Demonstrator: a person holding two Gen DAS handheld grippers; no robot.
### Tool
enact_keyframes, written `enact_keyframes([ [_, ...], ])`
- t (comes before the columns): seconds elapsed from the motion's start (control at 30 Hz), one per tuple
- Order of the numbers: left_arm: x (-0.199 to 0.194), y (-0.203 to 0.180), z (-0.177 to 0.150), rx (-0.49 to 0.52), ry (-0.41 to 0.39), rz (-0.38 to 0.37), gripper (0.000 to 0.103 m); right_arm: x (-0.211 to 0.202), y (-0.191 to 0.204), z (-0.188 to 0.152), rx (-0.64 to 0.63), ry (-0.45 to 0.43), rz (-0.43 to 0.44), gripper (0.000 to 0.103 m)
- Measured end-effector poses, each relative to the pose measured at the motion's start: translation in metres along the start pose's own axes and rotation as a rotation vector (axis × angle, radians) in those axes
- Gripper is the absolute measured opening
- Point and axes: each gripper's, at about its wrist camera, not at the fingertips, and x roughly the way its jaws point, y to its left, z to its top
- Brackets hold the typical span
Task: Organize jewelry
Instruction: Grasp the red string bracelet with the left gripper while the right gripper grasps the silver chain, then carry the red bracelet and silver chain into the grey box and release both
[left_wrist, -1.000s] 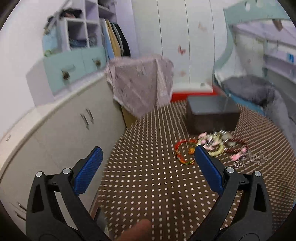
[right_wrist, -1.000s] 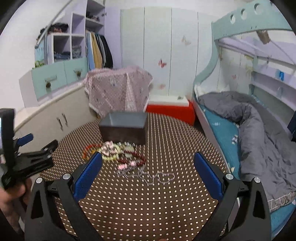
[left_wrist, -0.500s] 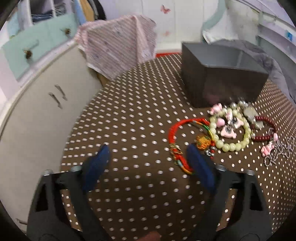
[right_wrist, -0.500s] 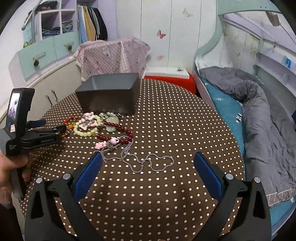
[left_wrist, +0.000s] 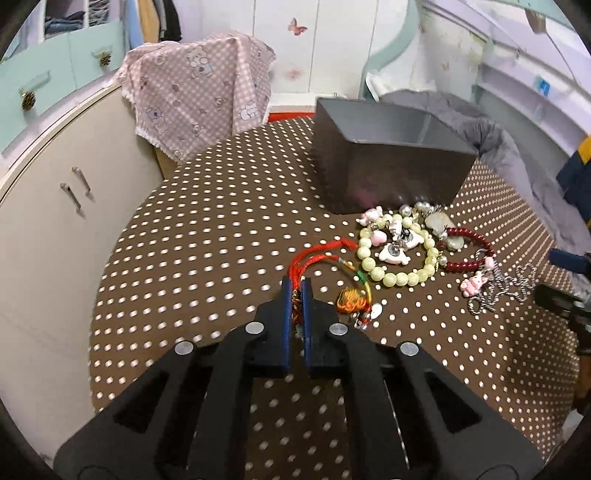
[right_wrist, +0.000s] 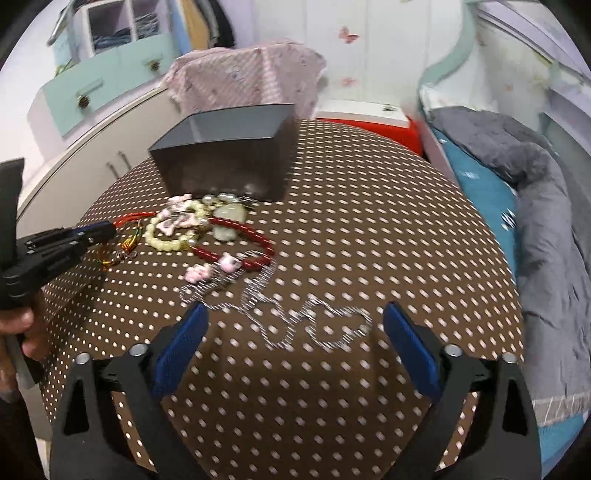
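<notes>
A pile of jewelry lies on the brown dotted table in front of an open dark grey box (left_wrist: 388, 162). My left gripper (left_wrist: 296, 286) is shut on the red cord bracelet (left_wrist: 317, 256), whose orange knot charm (left_wrist: 352, 301) rests on the table. Beside it lie a pale green bead bracelet (left_wrist: 395, 275), a dark red bead bracelet (left_wrist: 465, 262) and a silver chain necklace (right_wrist: 295, 317). My right gripper (right_wrist: 295, 319) is open, its fingers either side of the chain. The left gripper also shows in the right wrist view (right_wrist: 107, 230).
The round table (right_wrist: 369, 229) ends close on all sides. A cream cabinet (left_wrist: 55, 221) stands at the left, a pink cloth-draped item (left_wrist: 199, 92) behind the table, and a bed with a grey blanket (right_wrist: 535, 206) at the right.
My left gripper came down onto the pile and closed on the red cord bracelet. My right gripper moved down and forward over the silver chain, staying open.
</notes>
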Motion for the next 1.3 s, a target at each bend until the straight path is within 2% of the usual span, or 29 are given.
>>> enact_keyframes([
  [0.1,-0.023,0.000,-0.009,-0.018,-0.023,-0.008,0.005,0.011,0.017,0.009,-0.039,0.021,0.068,0.085],
  [0.2,-0.036,0.002,-0.007,-0.012,-0.040,-0.002,0.005,0.025,0.037,0.011,-0.084,0.062,0.095,0.068],
  [0.23,-0.033,0.007,0.001,-0.008,-0.039,-0.002,0.005,0.034,0.044,0.010,-0.098,0.091,0.095,0.053],
  [0.3,-0.038,0.007,0.002,0.001,-0.042,-0.006,0.005,0.036,0.054,0.007,-0.156,0.081,0.034,0.044],
  [0.33,-0.037,0.009,0.007,0.005,-0.043,-0.006,0.005,0.034,0.055,0.006,-0.165,0.079,0.028,0.031],
  [0.37,-0.040,0.009,0.007,0.004,-0.046,-0.009,0.005,0.031,0.052,0.006,-0.149,0.086,0.048,0.012],
  [0.4,-0.042,0.010,0.008,0.002,-0.050,-0.017,0.005,0.029,0.049,0.005,-0.139,0.092,0.056,0.008],
  [0.47,-0.047,0.011,0.013,-0.003,-0.059,-0.032,0.005,0.020,0.039,0.001,-0.112,0.091,0.087,0.004],
  [0.67,-0.071,0.010,0.023,-0.011,-0.120,-0.046,0.005,-0.028,0.014,0.001,-0.069,0.014,0.150,0.004],
  [0.83,-0.090,0.005,0.034,-0.015,-0.177,-0.051,0.005,-0.064,-0.002,0.014,-0.027,-0.060,0.239,0.004],
  [1.07,-0.112,-0.003,0.058,-0.011,-0.249,-0.071,0.005,-0.104,0.003,0.063,-0.035,-0.186,0.346,0.004],
  [1.3,-0.131,-0.014,0.104,0.033,-0.341,-0.099,0.005,-0.150,0.013,0.135,-0.104,-0.350,0.377,0.004],
])
